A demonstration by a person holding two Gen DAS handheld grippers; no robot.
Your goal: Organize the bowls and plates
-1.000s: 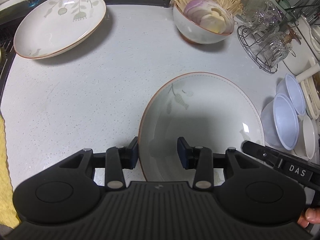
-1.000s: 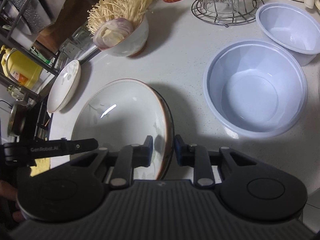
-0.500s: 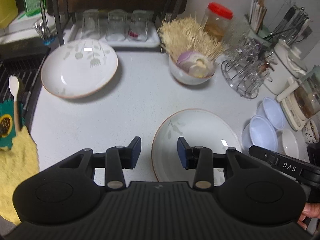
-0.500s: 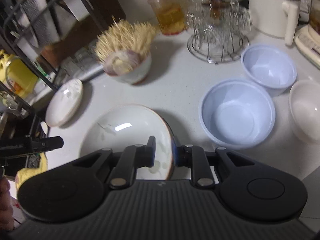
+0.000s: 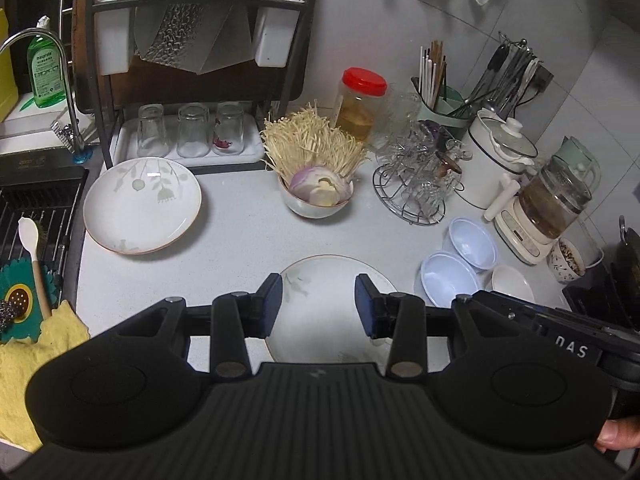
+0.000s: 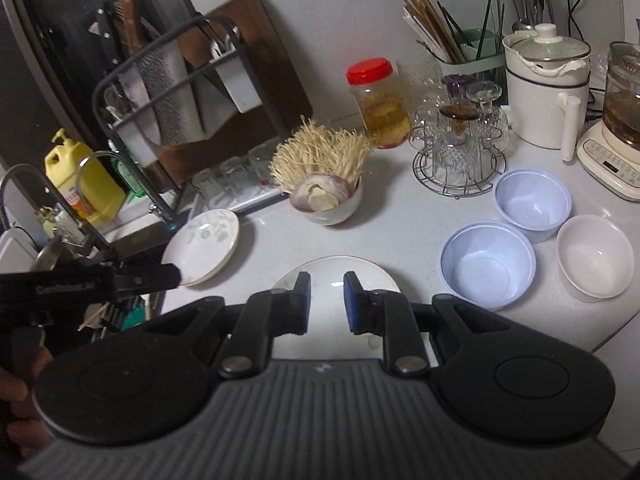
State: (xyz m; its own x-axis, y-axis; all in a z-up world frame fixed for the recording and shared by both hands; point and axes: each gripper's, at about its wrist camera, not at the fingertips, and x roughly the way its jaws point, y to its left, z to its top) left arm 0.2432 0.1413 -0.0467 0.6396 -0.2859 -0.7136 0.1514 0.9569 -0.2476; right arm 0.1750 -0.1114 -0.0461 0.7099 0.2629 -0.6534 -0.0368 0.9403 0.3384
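**Both tongs above the near plate, nothing held**

We see the near plate (image 5: 328, 312) lying flat on the worktop (image 5: 240, 216), directly below and ahead of both tools. The left tongs (image 5: 319, 306) stand apart with nothing between the pads; the right tongs (image 6: 326, 302) are narrower but also parted and empty, and the plate shows through both gaps. Neither pair touches it. The plate is round, so no long axis constrains the grip; what matters is which rim each side can reach, and we judge the two hands about equally near, the left facing its left rim, the right its right rim.

The matching far plate (image 5: 142, 206) sits well apart to the left, near the sink rack (image 5: 40, 208), so we judge the left hand better placed for a stacking move that way. The two blue bowls (image 6: 488, 270) and a white bowl (image 6: 594, 258) cluster to the right, close to the right tongs.

The worktop is pale and speckled, open between the plates. Behind stand a bowl of enoki and onion (image 5: 318, 196), a wire glass stand (image 5: 416, 192), a red-lidded jar (image 5: 362, 104) and kettles; a yellow cloth (image 5: 32, 364) lies at the left edge.
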